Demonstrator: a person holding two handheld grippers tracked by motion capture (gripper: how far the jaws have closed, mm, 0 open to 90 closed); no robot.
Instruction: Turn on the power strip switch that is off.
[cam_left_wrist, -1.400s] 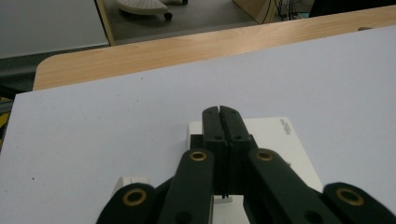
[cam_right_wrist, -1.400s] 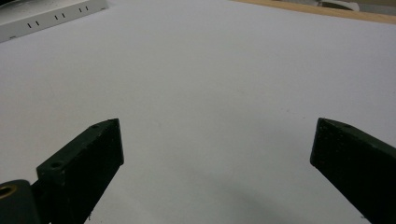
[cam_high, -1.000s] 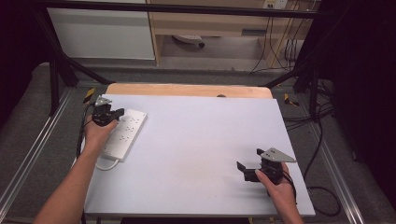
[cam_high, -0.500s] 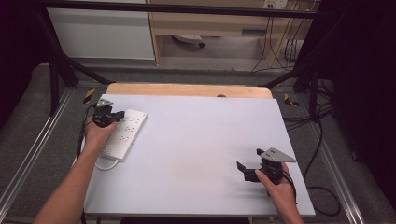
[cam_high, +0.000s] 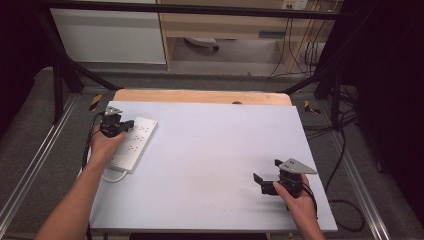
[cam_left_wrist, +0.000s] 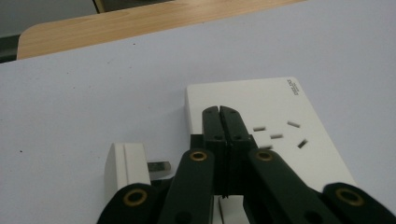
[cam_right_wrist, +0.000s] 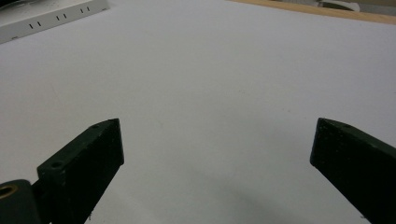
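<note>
My left gripper (cam_left_wrist: 220, 111) is clenched empty over the flat white plastic power strip (cam_left_wrist: 261, 126), bracing it; white plug (cam_left_wrist: 126, 165) beside it. Right gripper (cam_high: 267, 183) waits released, well apart.

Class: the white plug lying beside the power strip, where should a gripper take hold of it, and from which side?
Grip the plug across its blocky white body, jaws on the two flat long faces, coming from above. It lies on its side with the metal prong pointing level toward the strip, so keep the jaws off the prong end. The left gripper, now shut, is nearest.
</note>
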